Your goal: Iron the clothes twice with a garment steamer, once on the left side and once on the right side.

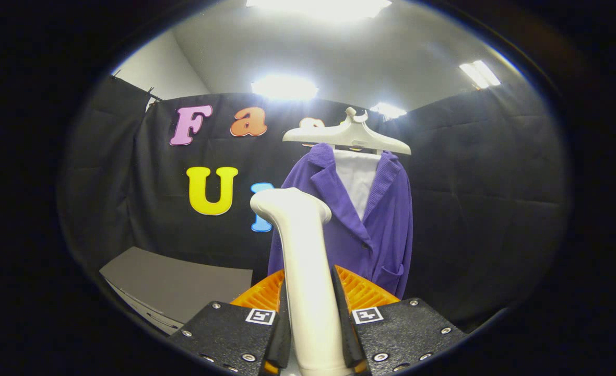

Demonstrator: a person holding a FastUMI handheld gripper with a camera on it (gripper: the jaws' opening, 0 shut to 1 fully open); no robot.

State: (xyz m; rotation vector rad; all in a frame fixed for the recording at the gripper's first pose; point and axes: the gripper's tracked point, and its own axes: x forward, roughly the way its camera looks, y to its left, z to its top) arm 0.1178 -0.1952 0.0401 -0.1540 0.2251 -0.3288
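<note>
Now | gripper (pixel 312 318) fingers clamped on garment steamer (pixel 303 261) handle, between them | purple coat (pixel 363 224) on hanger (pixel 347 134), beyond steamer head

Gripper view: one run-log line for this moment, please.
gripper: shut on steamer handle | steamer head: short of purple coat | coat: on white hanger | stage: approach

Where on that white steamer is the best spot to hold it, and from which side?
On its long straight handle, low down, squeezed from the two sides, as the gripper holds the garment steamer now. The shaft is slim and even, so both fingers press flat on it, and the bent head stays free above them, standing in front of the purple coat on its hanger.
</note>
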